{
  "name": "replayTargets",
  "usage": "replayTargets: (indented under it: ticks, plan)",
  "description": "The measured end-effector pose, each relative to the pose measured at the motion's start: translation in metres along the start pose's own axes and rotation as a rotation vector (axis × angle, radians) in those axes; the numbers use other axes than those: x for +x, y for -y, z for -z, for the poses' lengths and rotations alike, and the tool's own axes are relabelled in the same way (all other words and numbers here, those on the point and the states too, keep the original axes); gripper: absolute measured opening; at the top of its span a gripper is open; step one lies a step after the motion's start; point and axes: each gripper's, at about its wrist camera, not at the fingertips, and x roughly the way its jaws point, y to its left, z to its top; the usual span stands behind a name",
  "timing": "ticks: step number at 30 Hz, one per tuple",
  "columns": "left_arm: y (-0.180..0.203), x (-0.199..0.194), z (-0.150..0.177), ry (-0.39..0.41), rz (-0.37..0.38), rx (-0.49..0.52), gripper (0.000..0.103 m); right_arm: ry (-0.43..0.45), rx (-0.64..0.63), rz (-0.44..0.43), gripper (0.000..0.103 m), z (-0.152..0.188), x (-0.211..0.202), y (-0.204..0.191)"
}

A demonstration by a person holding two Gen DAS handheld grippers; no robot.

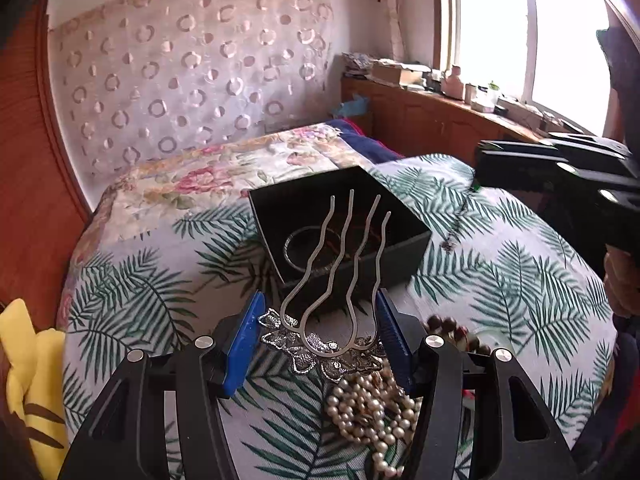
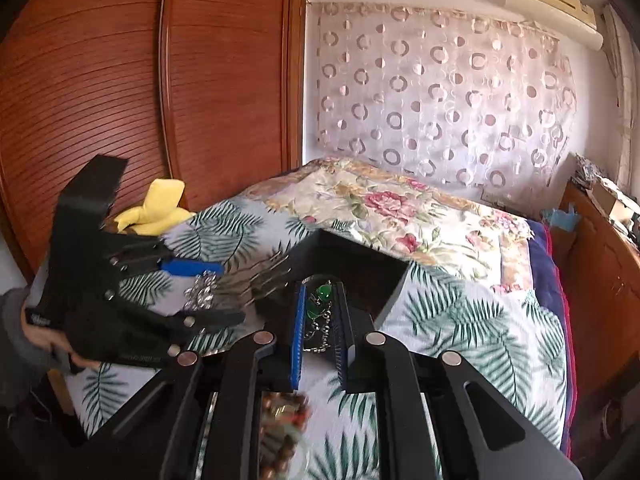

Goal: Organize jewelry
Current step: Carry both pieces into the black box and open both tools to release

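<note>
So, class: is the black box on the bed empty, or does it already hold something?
Not empty. Through the left wrist view, the open black box holds a silver bangle; anything else inside is too dark to identify.

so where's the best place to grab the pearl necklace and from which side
Judging by the left wrist view, the pearl necklace lies in a loose heap on the leaf-print bedspread, partly under the silver hair comb. Come from above and pinch the thick bunched middle of the heap, where several strands overlap, rather than one trailing strand.
</note>
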Motion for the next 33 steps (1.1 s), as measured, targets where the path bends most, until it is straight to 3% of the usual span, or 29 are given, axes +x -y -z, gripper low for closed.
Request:
replayTargets:
  ticks: [6, 14, 17, 19, 33]
  plan:
    - [-0.008, 0.003, -0.009, 0.014, -0.010, -0.017, 0.054, -0.051, 0.022, -0.019, 0.015, -0.011, 0.038, 0.017]
    - [-0.018, 0.016, -0.024, 0.012, -0.017, -0.038, 0.054, -0.131, 0.077, -0.053, 0.015, 0.004, 0.071, 0.026]
    - [-0.020, 0.023, -0.030, 0.008, -0.017, -0.046, 0.054, -0.135, 0.084, -0.058, 0.025, 0.006, 0.073, 0.027]
    - [-0.020, 0.029, -0.035, 0.004, -0.015, -0.054, 0.054, -0.126, 0.101, -0.062, 0.042, 0.007, 0.071, 0.030]
    - [-0.003, 0.079, -0.061, -0.079, -0.027, -0.020, 0.054, -0.093, 0.133, -0.010, 0.042, 0.029, 0.032, 0.042]
